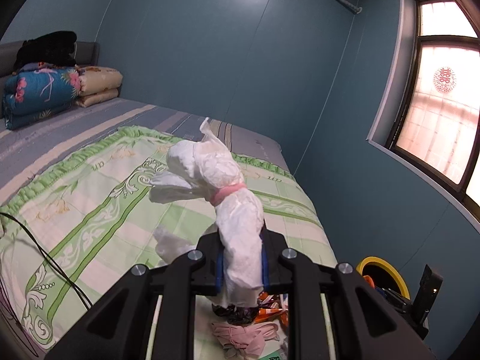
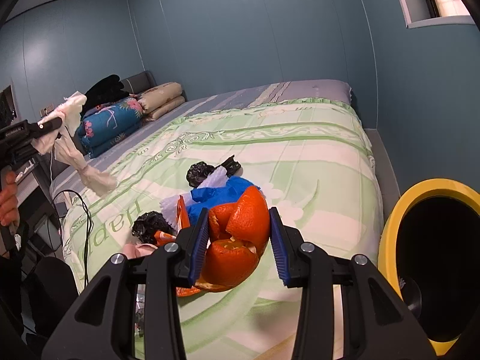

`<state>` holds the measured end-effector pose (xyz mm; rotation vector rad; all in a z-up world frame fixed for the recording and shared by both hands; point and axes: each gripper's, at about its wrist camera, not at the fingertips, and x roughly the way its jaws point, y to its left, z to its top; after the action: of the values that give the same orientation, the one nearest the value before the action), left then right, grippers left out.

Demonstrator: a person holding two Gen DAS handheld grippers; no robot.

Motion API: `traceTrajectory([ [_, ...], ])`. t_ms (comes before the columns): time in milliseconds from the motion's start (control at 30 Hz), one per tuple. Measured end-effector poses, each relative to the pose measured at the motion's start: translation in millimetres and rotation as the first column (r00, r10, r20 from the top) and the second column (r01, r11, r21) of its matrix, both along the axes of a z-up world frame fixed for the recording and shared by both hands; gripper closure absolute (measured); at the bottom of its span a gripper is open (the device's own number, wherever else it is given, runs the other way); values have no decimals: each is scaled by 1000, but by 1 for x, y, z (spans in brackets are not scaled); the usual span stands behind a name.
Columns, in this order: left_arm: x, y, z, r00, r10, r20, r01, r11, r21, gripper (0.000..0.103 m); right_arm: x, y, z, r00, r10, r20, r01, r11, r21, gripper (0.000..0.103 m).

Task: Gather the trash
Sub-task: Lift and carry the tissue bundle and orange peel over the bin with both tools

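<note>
Left tool clamped on white tissue bundle, above bed.

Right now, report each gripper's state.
Left gripper: shut on crumpled white tissue wad.
Right gripper: shut on orange citrus peel.

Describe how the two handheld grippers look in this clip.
Both the left gripper and right gripper have matte black angular linkage arms with round silver bolts at the joints. Their jaws carry ribbed blue pads. From the right wrist view, the left gripper's black body bears small white lettering.
</note>
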<state>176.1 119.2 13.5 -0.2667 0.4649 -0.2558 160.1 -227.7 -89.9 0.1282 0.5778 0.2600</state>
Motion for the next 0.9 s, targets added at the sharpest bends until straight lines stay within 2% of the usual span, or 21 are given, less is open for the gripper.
traceTrajectory([
  [167,-7,-20,23,999,-42,35,41,999,8,87,-4,-8,18,999,-20,28,20,1000,22,66],
  [400,-12,-71,45,985,-153,86,150,988,39,87,-22,-29,53,993,-76,87,75,997,12,66],
  [700,-8,-144,54,948,-305,94,302,952,43,87,-51,-68,88,974,-168,150,173,985,-21,66],
  [900,-7,-192,55,914,-395,97,391,919,55,87,-71,-97,109,950,-238,201,249,968,-29,66],
])
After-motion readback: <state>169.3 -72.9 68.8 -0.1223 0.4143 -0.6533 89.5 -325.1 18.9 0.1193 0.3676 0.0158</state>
